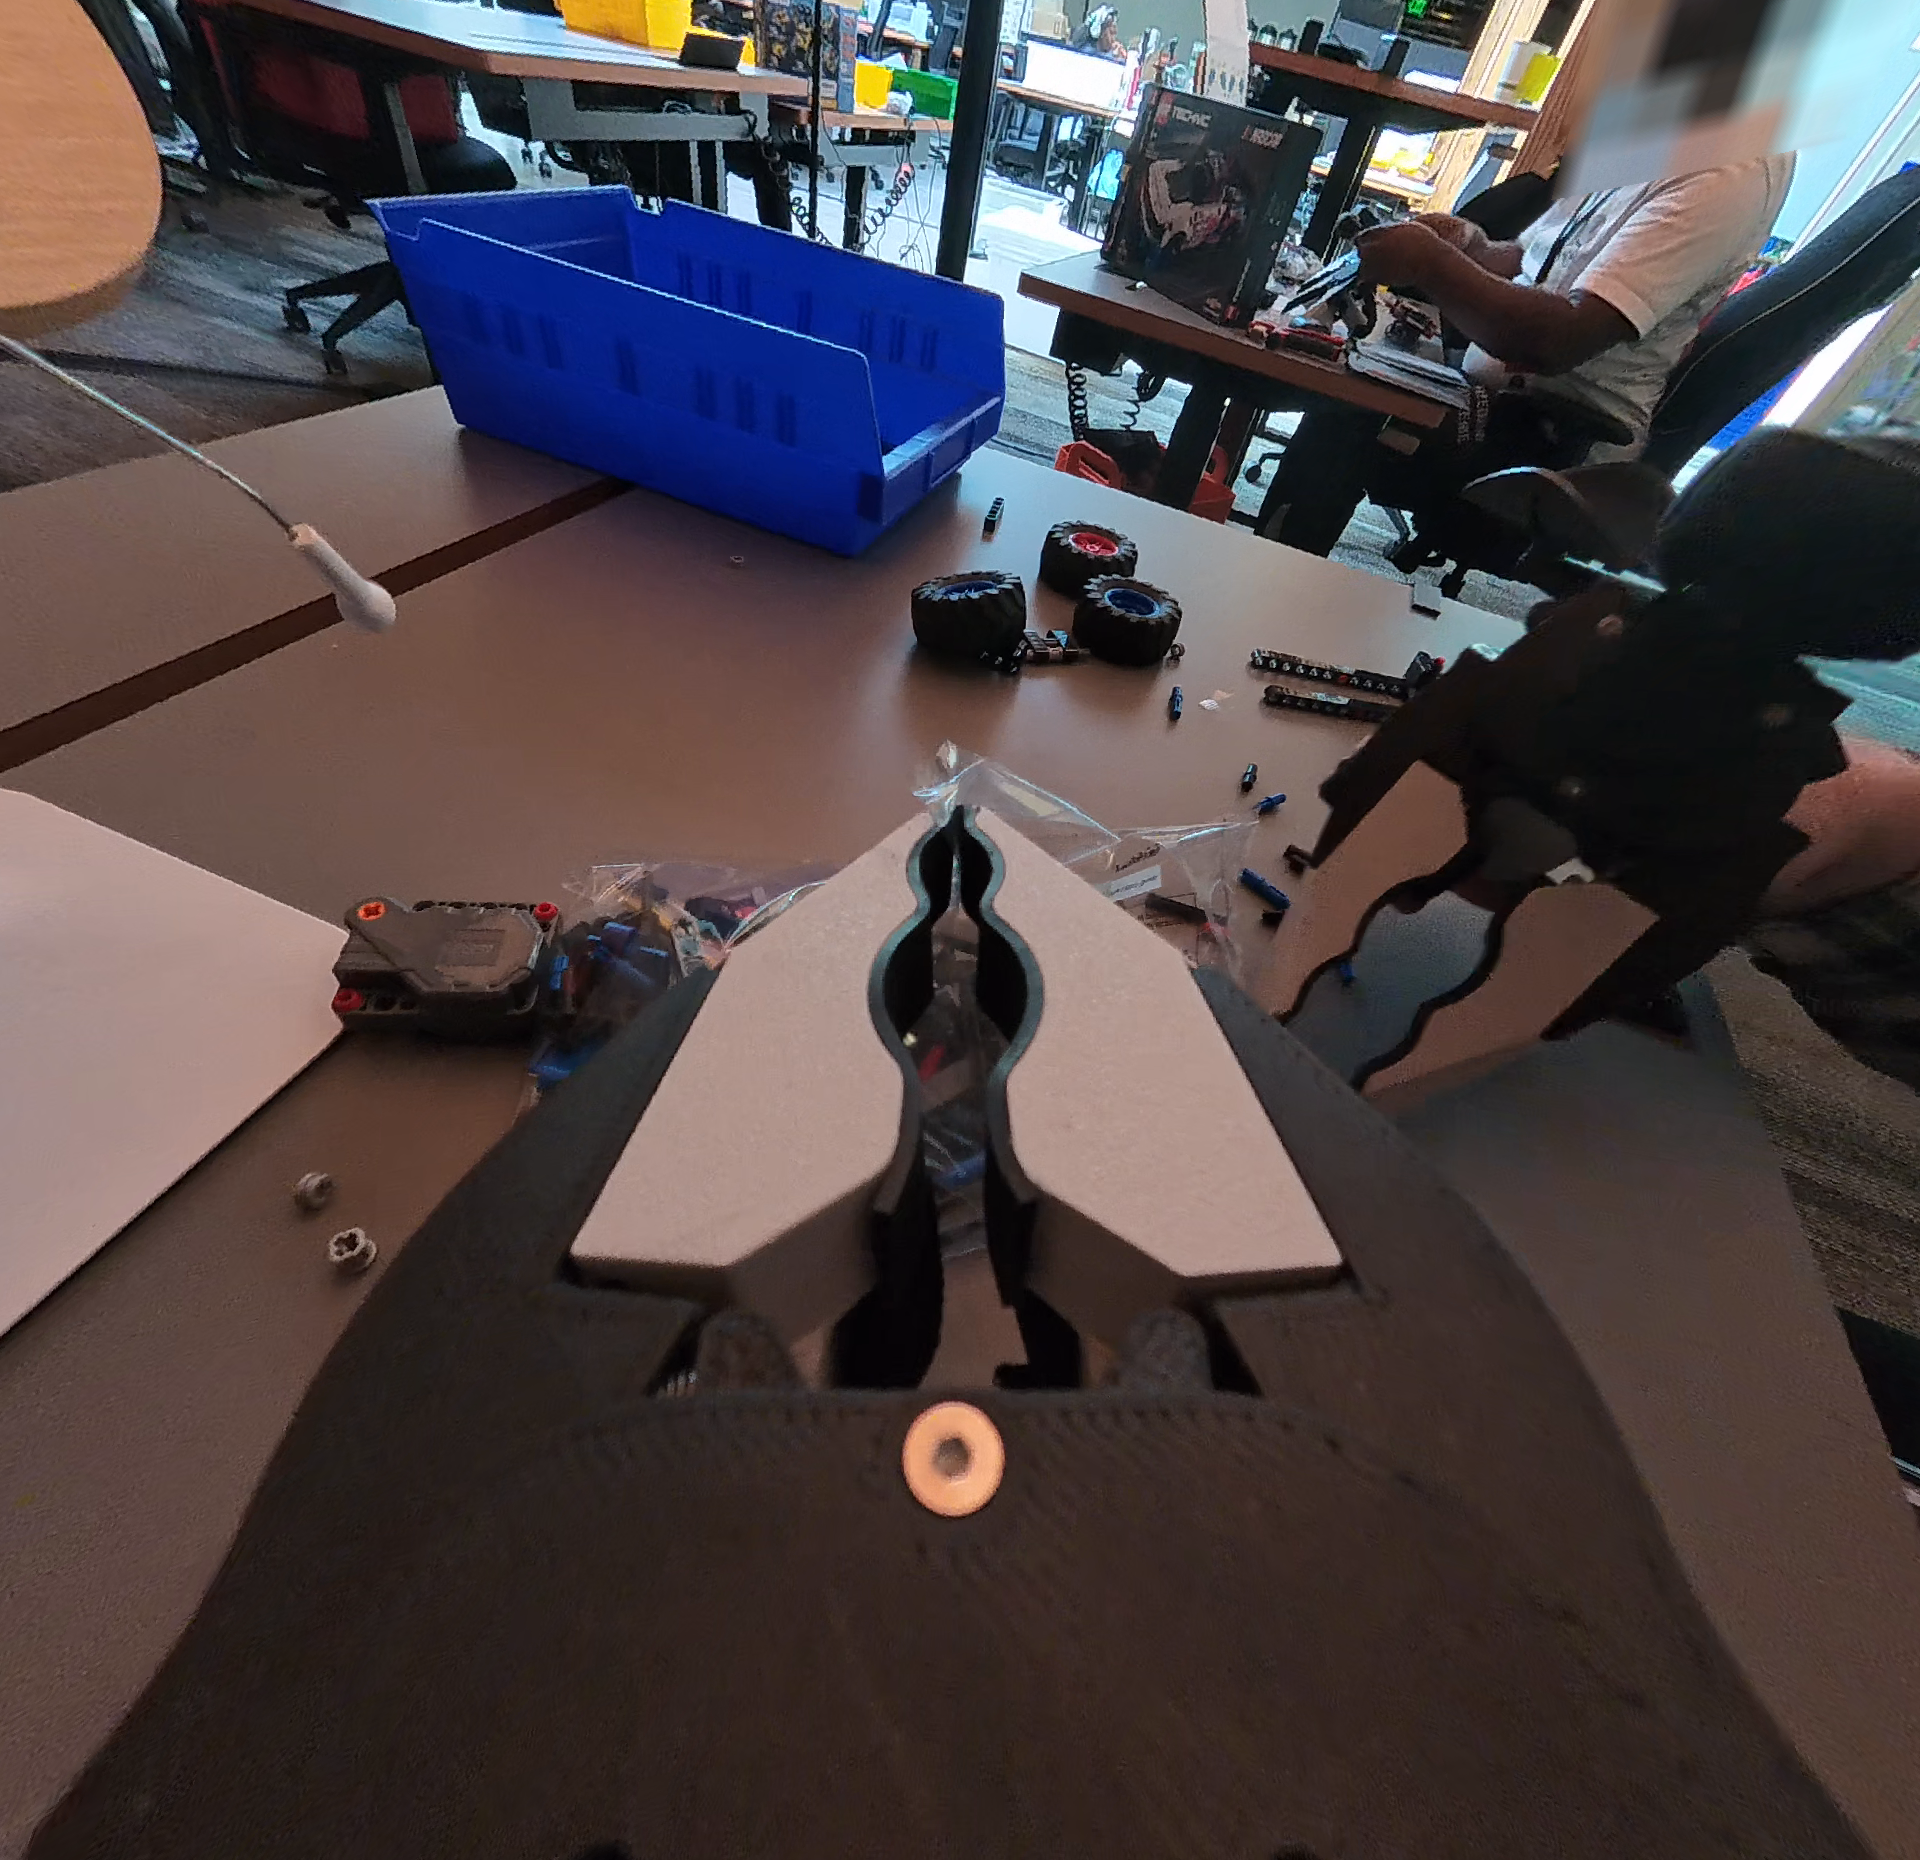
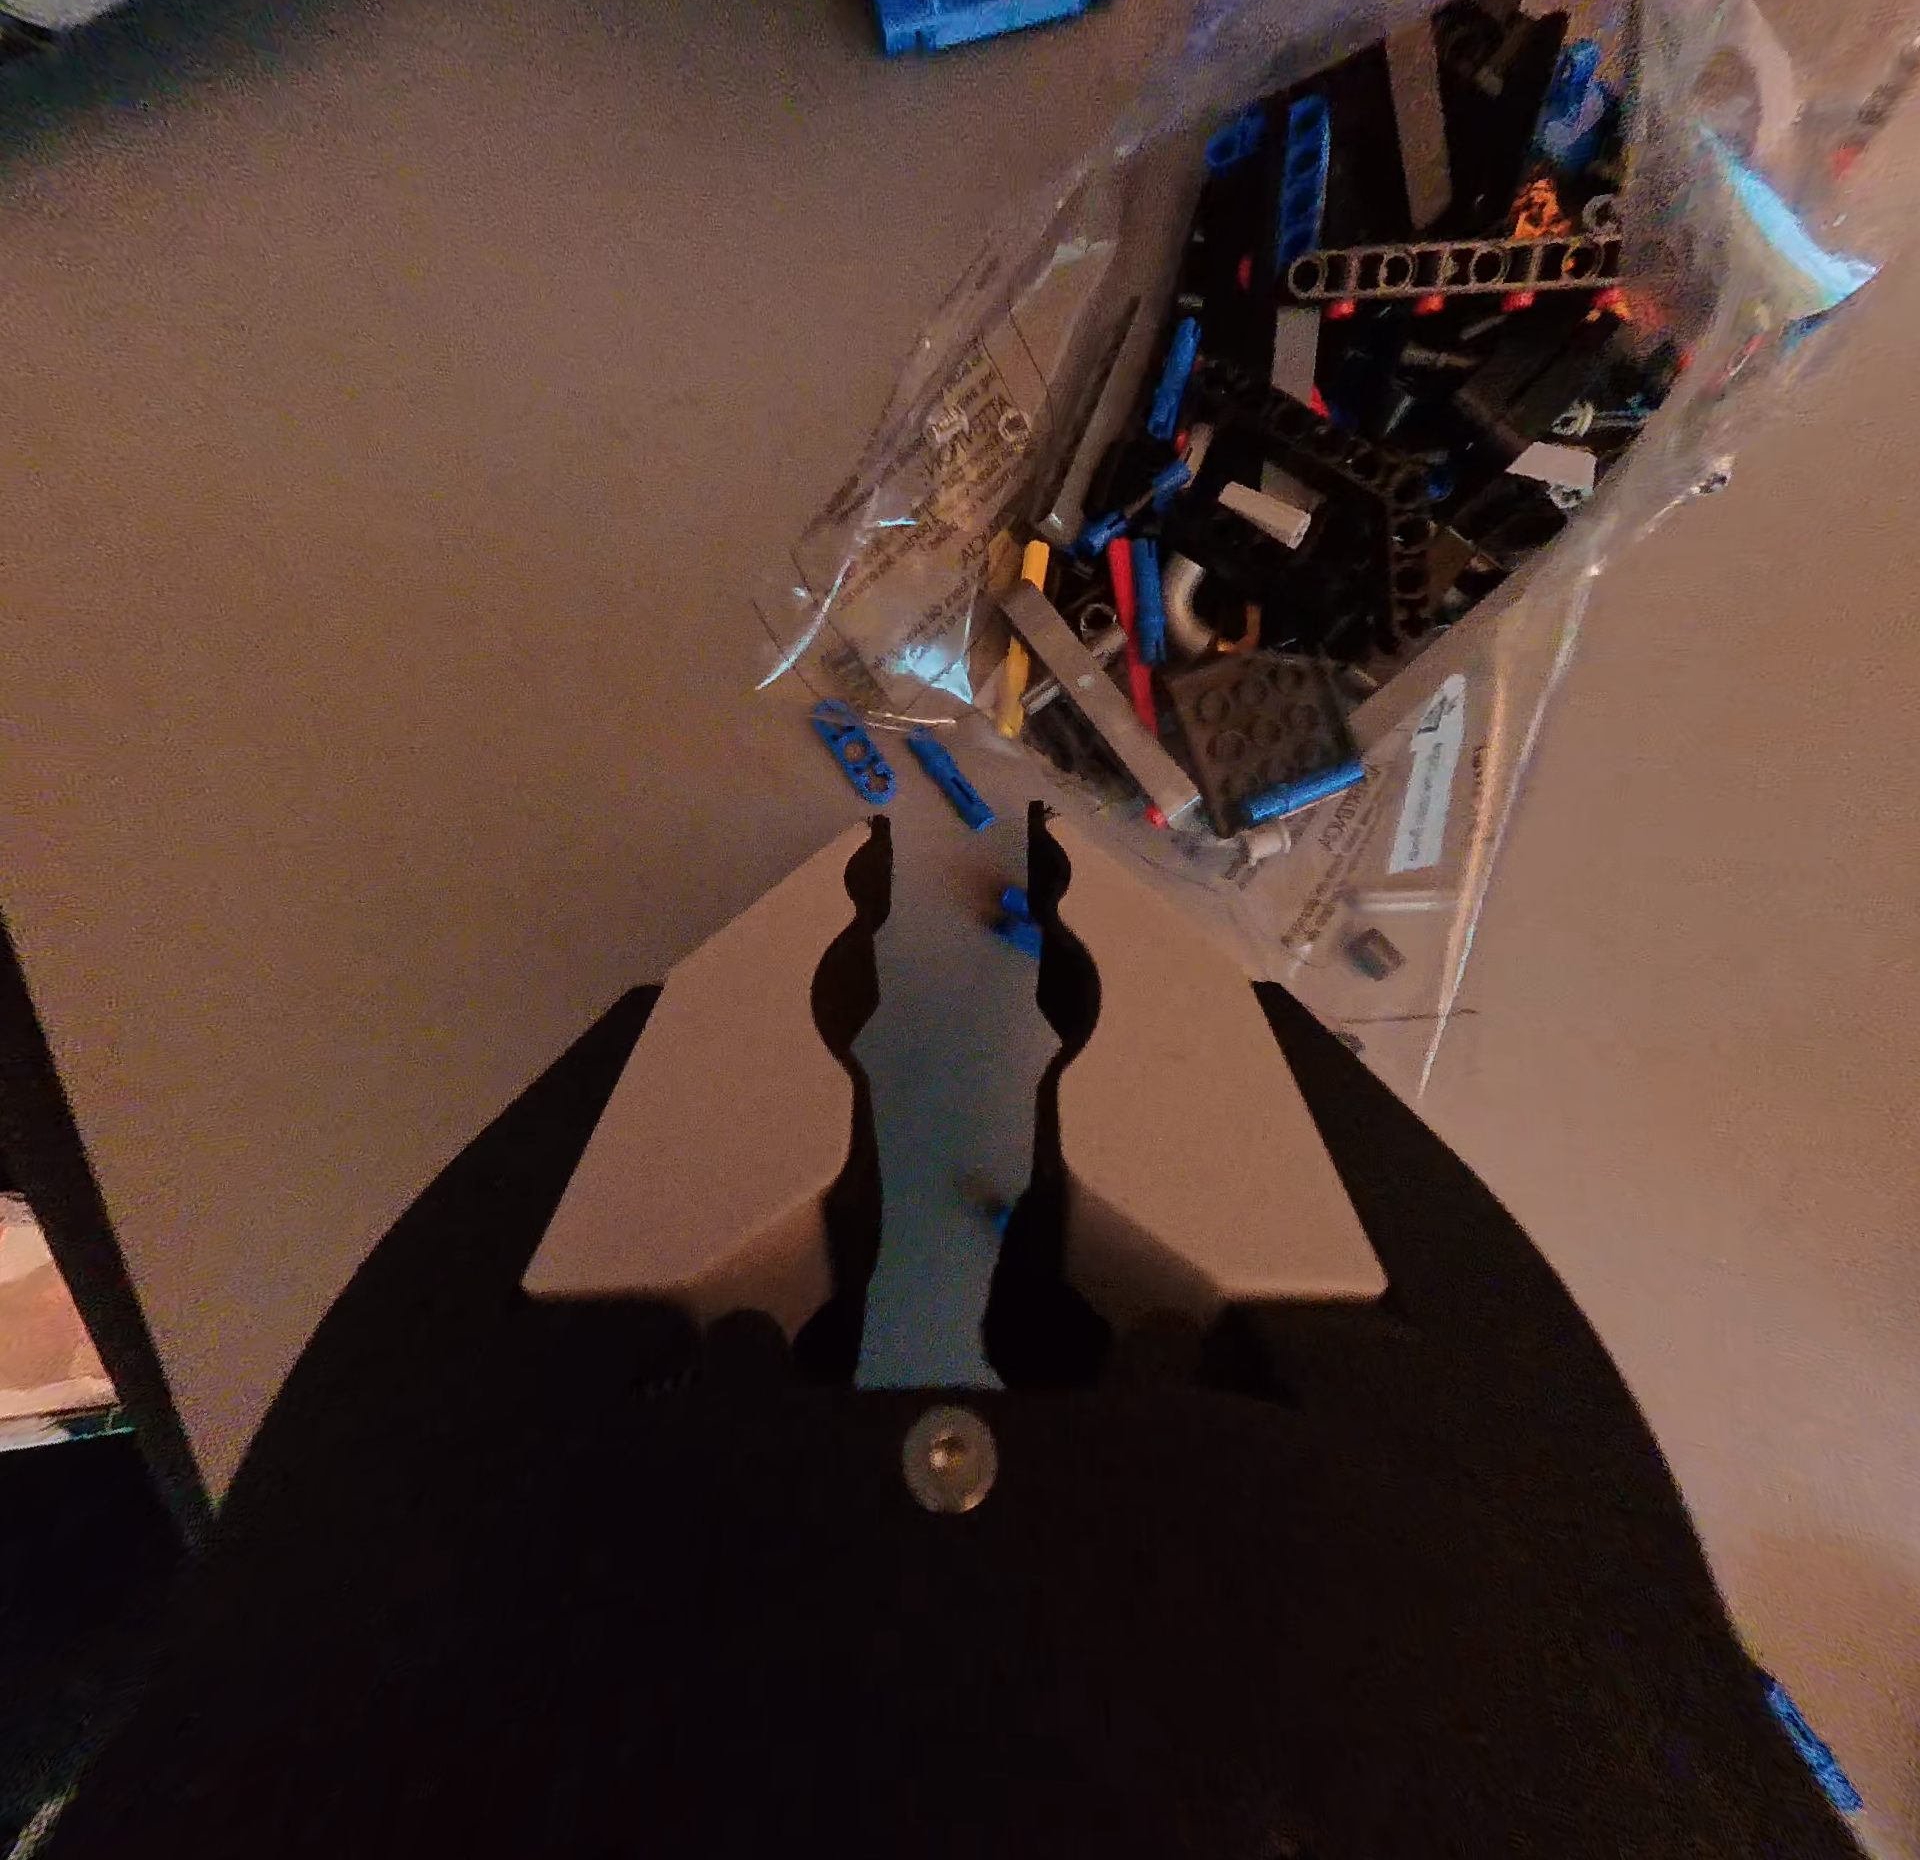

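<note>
Left gripper (image 1: 957, 823): tips pinched together on the clear plastic bag (image 1: 1049, 823) of building parts, low over the brown table (image 1: 623, 688).
Right gripper (image 2: 956, 823): jaws narrowly apart, empty, above loose blue pins (image 2: 948, 764); bag (image 2: 1351, 439) just ahead to its right.
Beside bag: grey motor block (image 1: 447, 963), white sheet (image 1: 125, 1000).
Farther back: three toy wheels (image 1: 1049, 605), blue bin (image 1: 707, 356).

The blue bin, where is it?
In the left wrist view, the blue bin sits on the brown table, far left of the three toy wheels.
</note>
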`<state>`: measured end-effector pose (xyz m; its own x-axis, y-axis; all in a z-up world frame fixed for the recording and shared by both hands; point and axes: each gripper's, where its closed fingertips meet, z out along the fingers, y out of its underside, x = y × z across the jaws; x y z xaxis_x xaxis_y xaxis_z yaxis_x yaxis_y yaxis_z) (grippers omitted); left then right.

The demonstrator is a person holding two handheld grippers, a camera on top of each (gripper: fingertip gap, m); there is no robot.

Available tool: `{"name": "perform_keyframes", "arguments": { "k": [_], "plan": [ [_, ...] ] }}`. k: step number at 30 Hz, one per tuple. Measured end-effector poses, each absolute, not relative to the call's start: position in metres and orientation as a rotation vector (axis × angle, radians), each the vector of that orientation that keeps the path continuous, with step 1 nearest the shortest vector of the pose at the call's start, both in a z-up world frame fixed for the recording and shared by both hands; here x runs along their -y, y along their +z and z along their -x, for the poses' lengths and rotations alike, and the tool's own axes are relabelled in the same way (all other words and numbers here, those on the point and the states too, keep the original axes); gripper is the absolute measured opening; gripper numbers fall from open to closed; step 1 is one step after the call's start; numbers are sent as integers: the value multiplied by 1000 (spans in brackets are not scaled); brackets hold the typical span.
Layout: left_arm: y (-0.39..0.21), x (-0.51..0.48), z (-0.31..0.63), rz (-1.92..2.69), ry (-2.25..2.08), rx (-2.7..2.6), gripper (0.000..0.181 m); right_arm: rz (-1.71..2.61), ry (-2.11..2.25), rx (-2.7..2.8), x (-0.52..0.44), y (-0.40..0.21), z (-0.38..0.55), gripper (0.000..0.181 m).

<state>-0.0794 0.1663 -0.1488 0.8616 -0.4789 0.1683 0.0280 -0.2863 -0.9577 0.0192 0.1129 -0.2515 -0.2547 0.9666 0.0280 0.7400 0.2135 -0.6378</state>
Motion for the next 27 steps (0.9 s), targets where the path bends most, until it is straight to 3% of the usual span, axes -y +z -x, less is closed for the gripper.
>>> {"name": "perform_keyframes", "arguments": {
  "k": [4, 9, 14, 15, 17, 18, 21, 27],
  "plan": [
    [-148, -166, 82, 1800, -513, -332, 0, 1596, 791, 2080, -110, -260, -9, 2],
    [-149, -166, 81, 1804, -512, -337, 0, 1556, 814, 2168, -94, -247, -27, 2],
    [-152, -167, 79, 1813, -512, -344, 0, 1398, 847, 1975, -100, -179, 8, 2],
    [-153, -167, 79, 1815, -513, -343, 0, 1404, 794, 1915, -113, -173, 20, 7],
    [-154, -167, 79, 1819, -512, -341, 0, 1499, 674, 1884, -135, -180, 34, 46],
    [-154, -167, 80, 1819, -510, -340, 0, 1554, 655, 1878, -137, -182, 34, 48],
    [-150, -166, 82, 1808, -513, -334, 0, 1474, 786, 1911, -111, -172, 22, 14],
    [-153, -167, 77, 1817, -512, -349, 0, 1464, 706, 2158, -80, -228, -15, 16]
  ]
}}
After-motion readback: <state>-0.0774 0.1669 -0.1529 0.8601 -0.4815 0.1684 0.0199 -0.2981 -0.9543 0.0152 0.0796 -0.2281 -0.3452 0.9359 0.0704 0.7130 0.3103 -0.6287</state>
